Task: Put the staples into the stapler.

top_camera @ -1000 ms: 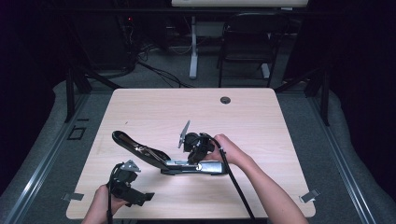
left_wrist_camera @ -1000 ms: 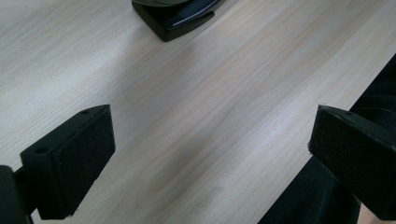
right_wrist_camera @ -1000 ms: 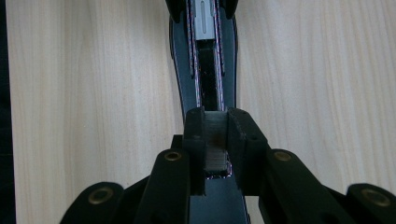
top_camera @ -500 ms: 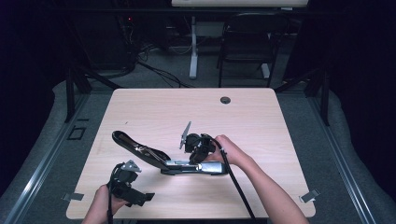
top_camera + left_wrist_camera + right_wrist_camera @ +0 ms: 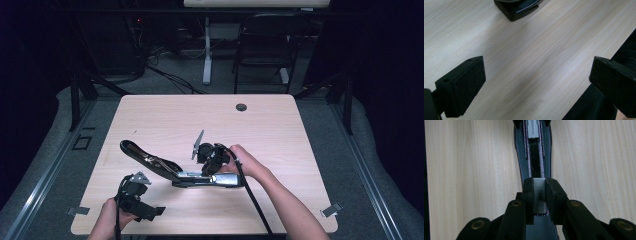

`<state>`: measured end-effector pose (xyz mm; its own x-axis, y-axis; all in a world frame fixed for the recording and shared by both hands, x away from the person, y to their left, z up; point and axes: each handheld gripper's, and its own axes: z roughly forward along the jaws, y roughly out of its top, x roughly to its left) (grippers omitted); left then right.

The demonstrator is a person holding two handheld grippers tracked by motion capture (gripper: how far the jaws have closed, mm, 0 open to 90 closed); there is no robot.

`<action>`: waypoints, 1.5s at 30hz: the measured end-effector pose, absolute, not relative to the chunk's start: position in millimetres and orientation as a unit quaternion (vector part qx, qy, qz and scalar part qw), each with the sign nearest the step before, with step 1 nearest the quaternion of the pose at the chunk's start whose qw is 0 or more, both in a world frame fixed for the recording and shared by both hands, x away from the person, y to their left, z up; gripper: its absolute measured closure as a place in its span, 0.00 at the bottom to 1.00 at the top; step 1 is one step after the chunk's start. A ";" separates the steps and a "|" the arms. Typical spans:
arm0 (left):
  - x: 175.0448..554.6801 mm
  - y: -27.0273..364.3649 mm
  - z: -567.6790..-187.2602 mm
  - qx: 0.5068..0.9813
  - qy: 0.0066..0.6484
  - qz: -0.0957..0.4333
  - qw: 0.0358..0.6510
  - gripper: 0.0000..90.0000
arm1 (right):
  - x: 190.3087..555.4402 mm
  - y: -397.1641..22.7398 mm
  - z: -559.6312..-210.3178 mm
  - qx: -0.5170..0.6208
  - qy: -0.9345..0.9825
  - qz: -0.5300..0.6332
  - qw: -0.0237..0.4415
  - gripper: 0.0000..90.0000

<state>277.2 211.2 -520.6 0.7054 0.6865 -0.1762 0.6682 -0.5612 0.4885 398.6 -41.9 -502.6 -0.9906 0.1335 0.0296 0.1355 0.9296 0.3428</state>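
Right gripper point(image 5: 539, 195): jaws narrow, clamped on a strip of staples point(image 5: 539, 192). Pads press both sides of the strip, which sits between them, silver and ribbed, in line with the stapler's open channel point(image 5: 534, 157). In the right gripper view the strip lies directly over the near end of that channel; whether it rests in the track or just above it, can't tell. Farther up the channel, a grey metal pusher block point(image 5: 533, 127).

High view: right gripper point(image 5: 212, 162) sits over the rear half of the stapler base point(image 5: 210, 180), right hand point(image 5: 242, 162) behind it, grey plate point(image 5: 198, 145) tilted up on top, cable point(image 5: 252, 197) trailing back along the forearm toward the near edge.

Stapler point(image 5: 170, 170): black, opened out, lying near the middle of the table point(image 5: 280, 130) toward the near side. Base flat on the wood, top arm point(image 5: 140, 152) swung up and back to the left, so the magazine is exposed.

Left gripper point(image 5: 536, 82): jaws wide apart, nothing between them, bare wood below. In the high view it is at the near left edge point(image 5: 135, 197), held in the left hand point(image 5: 107, 220), apart from the stapler. Left gripper view catches a black corner of the stapler point(image 5: 516, 7) at the top, and dark fabric at bottom right, past the table edge.

Far side of table: a round cable grommet point(image 5: 241, 107). Beyond that, a chair point(image 5: 265, 50) and a desk leg point(image 5: 206, 55) on grey floor.
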 end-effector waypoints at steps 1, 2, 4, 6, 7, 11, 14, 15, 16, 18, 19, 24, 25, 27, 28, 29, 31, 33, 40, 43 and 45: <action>277.0 211.0 -520.5 0.883 0.384 0.017 0.269 0.01 | 398.4 -41.5 -502.6 -0.067 -0.982 -0.174 0.003 0.87; 276.9 210.8 -520.5 0.883 0.383 0.017 0.270 0.01 | 398.3 -41.3 -502.4 -0.065 -0.983 -0.173 0.003 0.87; 276.8 210.5 -520.5 0.884 0.383 0.017 0.269 0.01 | 398.2 -41.2 -502.1 -0.060 -0.984 -0.170 0.001 0.87; 276.7 210.5 -520.4 0.884 0.383 0.017 0.269 0.01 | 398.0 -41.4 -502.2 -0.059 -0.984 -0.171 0.001 0.87; 276.7 210.5 -520.4 0.884 0.383 0.017 0.269 0.01 | 398.5 -41.7 -502.1 -0.056 -0.984 -0.169 0.001 0.87; 276.7 210.4 -520.9 0.884 0.383 0.018 0.268 0.01 | 398.4 -41.7 -503.3 -0.057 -0.984 -0.169 0.002 0.87; 277.1 210.1 -521.3 0.883 0.384 0.017 0.268 0.01 | 398.8 -41.4 -503.2 -0.054 -0.985 -0.166 0.002 0.87; 277.1 210.0 -521.3 0.884 0.383 0.017 0.268 0.01 | 398.7 -41.4 -503.4 -0.056 -0.984 -0.168 0.003 0.87; 277.1 210.0 -521.3 0.884 0.383 0.017 0.268 0.01 | 398.7 -41.5 -503.4 -0.056 -0.984 -0.168 0.003 0.87; 276.9 210.1 -521.1 0.884 0.383 0.017 0.268 0.01 | 398.8 -41.7 -503.6 -0.058 -0.984 -0.168 0.005 0.86; 276.8 210.2 -521.1 0.883 0.384 0.017 0.269 0.01 | 399.2 -41.7 -503.6 -0.058 -0.984 -0.167 0.006 0.86; 276.9 210.3 -521.0 0.883 0.384 0.017 0.269 0.01 | 399.7 -41.7 -504.9 -0.060 -0.984 -0.168 0.007 0.85; 276.8 210.3 -521.0 0.883 0.384 0.017 0.269 0.01 | 399.7 -41.7 -505.0 -0.061 -0.984 -0.168 0.007 0.85; 276.9 210.3 -521.0 0.883 0.384 0.017 0.269 0.01 | 400.6 -42.0 -504.2 -0.058 -0.985 -0.161 0.006 0.85; 276.9 210.4 -521.0 0.883 0.384 0.017 0.269 0.01 | 400.7 -42.1 -504.1 -0.058 -0.985 -0.161 0.007 0.85; 276.9 210.5 -521.0 0.883 0.384 0.017 0.269 0.01 | 400.2 -42.3 -504.6 -0.062 -0.985 -0.164 0.008 0.84; 276.9 210.5 -520.8 0.883 0.384 0.017 0.268 0.01 | 400.7 -42.7 -505.0 -0.063 -0.984 -0.166 0.009 0.84; 276.9 210.3 -521.0 0.883 0.384 0.017 0.269 0.01 | 401.0 -43.1 -505.6 -0.063 -0.984 -0.166 0.010 0.83; 276.8 210.3 -521.0 0.884 0.383 0.017 0.268 0.01 | 401.2 -43.5 -505.5 -0.065 -0.984 -0.167 0.012 0.83; 276.8 210.4 -521.0 0.883 0.383 0.017 0.269 0.01 | 401.0 -43.4 -505.4 -0.065 -0.984 -0.166 0.011 0.84; 276.9 210.5 -520.9 0.883 0.384 0.018 0.268 0.01 | 400.6 -43.4 -504.5 -0.065 -0.984 -0.165 0.011 0.84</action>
